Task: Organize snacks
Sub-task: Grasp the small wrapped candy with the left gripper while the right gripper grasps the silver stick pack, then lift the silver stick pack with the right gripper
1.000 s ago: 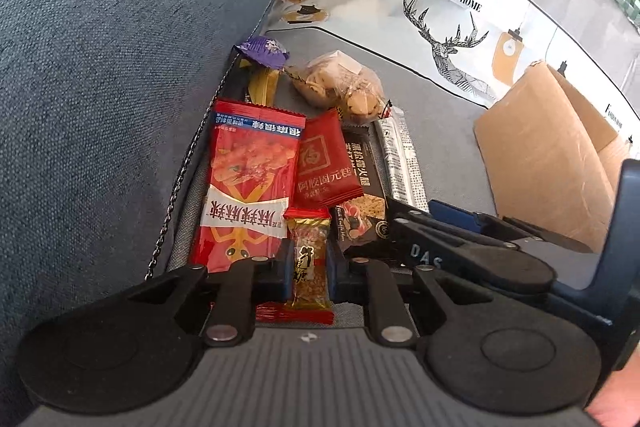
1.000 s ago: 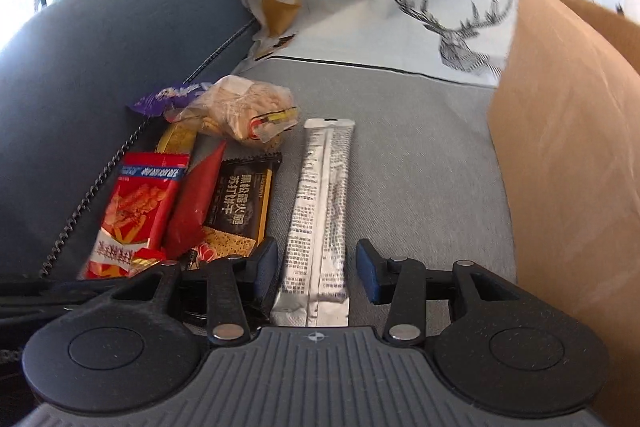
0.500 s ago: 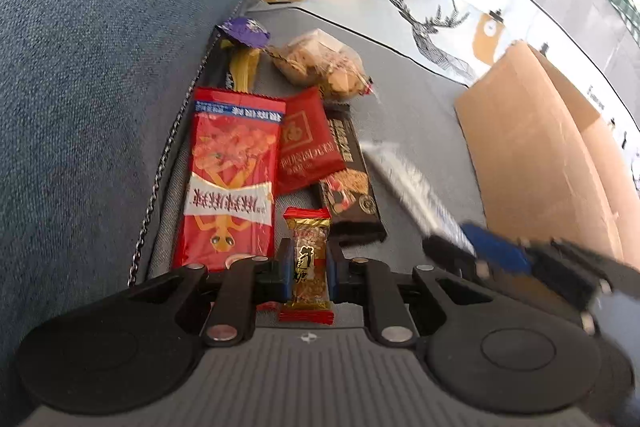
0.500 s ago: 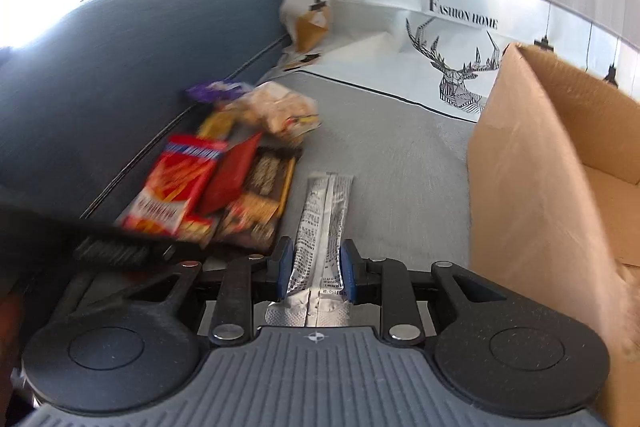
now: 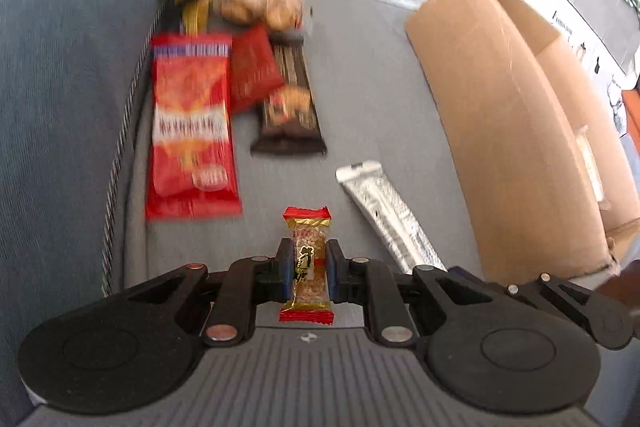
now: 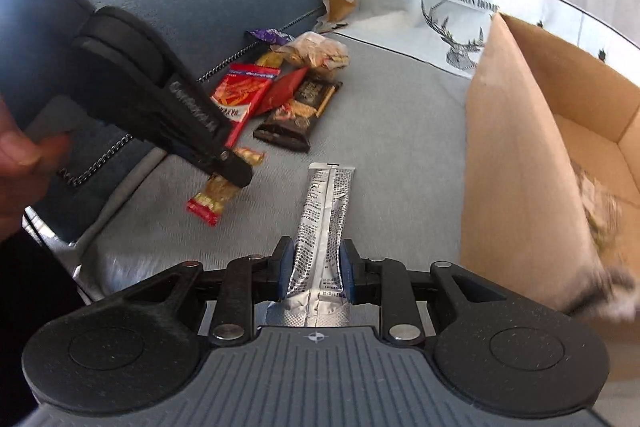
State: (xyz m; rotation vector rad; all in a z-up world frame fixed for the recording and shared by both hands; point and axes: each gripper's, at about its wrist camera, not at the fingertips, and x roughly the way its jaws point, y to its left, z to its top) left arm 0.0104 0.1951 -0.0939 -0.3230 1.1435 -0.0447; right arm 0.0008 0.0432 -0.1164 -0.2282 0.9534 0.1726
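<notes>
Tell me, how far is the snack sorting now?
Done: the cardboard box seems to hold something already, blurred. In hand: left claw grips a small candy; right claw grips a silver stick pack. Left: the pile on the sofa.

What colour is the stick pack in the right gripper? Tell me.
Silver, with small dark print; right wrist view.

A grey fabric seat surface (image 6: 400, 131) extends across both views, bounded on one side by a dark blue-grey upholstered cushion (image 5: 60, 67). A thin metal chain (image 5: 120, 155) lies along the seam between the cushion and the seat. A white printed cloth (image 6: 456, 15) bearing a deer-head graphic covers the area behind the seat.
</notes>
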